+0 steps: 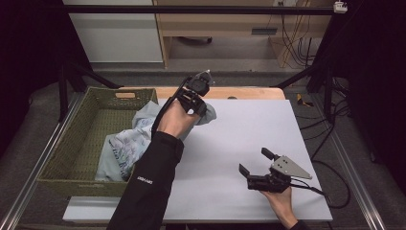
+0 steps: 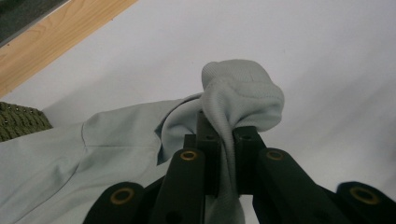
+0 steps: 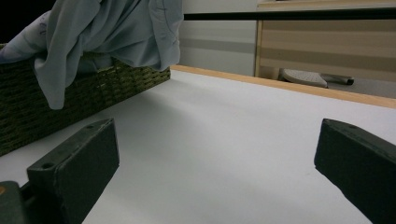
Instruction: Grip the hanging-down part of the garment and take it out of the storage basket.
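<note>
left fingers (image 2: 219, 154) pinching grey shirt (image 2: 93, 154), sleeve print unreadable

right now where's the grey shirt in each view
High view: shirt left of centre, draped from the basket onto the table, one end pinched by the left hand-held gripper.
Left gripper view: shirt at centre and lower left, bunched between the jaws.
Right gripper view: top left, hanging over the basket.
Shared landmark: the basket.

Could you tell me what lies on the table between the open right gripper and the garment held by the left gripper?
Nothing: in the high view, bare white table separates the right gripper from the garment.
</note>
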Demonstrator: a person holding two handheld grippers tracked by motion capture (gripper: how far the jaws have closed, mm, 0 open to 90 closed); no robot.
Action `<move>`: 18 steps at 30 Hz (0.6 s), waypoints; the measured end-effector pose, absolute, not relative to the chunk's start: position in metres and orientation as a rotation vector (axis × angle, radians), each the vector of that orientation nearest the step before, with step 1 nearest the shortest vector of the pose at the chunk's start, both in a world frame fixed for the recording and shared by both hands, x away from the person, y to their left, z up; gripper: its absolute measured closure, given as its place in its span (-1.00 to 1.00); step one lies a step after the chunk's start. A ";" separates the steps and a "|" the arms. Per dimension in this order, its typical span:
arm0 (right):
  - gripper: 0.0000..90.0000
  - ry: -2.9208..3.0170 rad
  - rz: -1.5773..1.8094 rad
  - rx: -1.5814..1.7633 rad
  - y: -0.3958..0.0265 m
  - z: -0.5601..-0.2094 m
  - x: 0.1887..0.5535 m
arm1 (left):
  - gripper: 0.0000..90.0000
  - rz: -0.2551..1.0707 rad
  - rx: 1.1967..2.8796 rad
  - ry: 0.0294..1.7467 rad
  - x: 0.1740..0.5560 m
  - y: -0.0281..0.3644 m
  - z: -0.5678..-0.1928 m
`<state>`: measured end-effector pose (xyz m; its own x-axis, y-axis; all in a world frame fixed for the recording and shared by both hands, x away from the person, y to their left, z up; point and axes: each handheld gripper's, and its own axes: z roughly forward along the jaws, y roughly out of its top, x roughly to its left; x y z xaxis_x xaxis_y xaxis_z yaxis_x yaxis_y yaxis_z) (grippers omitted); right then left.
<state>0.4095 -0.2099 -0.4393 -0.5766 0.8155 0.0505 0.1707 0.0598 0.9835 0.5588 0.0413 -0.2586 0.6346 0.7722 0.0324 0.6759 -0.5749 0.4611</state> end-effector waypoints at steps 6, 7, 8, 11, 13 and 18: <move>-0.99 1.803 1.554 0.949 -0.213 -0.438 0.411 | 0.85 0.317 2.454 1.144 0.559 0.040 -0.259; -0.99 1.815 1.549 0.946 -0.214 -0.438 0.411 | 0.85 0.316 2.454 1.143 0.558 0.040 -0.259; -0.99 1.797 1.572 0.987 -0.211 -0.437 0.410 | 0.85 0.320 2.455 1.142 0.558 0.040 -0.259; -0.99 1.795 1.575 0.985 -0.213 -0.435 0.412 | 0.85 0.311 2.452 1.142 0.557 0.041 -0.258; -0.99 1.792 1.580 1.004 -0.212 -0.433 0.413 | 0.85 0.311 2.452 1.140 0.557 0.041 -0.257; -0.99 1.797 1.572 0.974 -0.212 -0.430 0.417 | 0.85 0.315 2.455 1.143 0.558 0.041 -0.258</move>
<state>0.4174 -0.2120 -0.4302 -0.5823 0.8112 0.0532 0.1607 0.0507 0.9857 0.5582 0.0415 -0.2578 0.6380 0.7694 0.0300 0.6763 -0.5786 0.4559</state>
